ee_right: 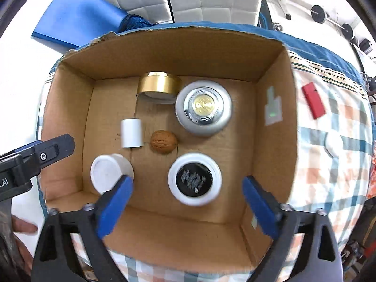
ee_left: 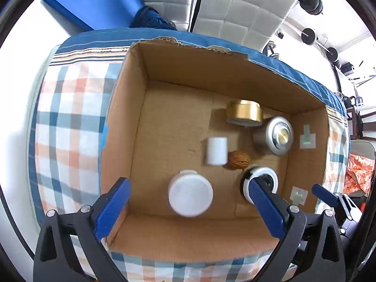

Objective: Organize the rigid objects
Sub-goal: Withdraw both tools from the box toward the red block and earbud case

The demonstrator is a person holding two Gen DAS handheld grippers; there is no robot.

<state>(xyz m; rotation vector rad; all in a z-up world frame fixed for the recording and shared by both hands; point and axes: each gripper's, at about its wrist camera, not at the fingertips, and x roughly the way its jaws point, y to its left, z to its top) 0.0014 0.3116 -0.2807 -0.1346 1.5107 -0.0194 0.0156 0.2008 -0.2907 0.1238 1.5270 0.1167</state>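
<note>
An open cardboard box sits on a checked cloth. On its floor lie a gold tin, a silver round jar, a white cylinder and a walnut. A white jar and a white jar with a black lid stand nearest me. My left gripper hangs open above the white jar. My right gripper hangs open above the black-lidded jar. Neither touches anything.
The checked cloth surrounds the box. On it, right of the box, lie a red flat block and a white round thing. A blue board and a white padded panel stand behind. A hand shows at lower left.
</note>
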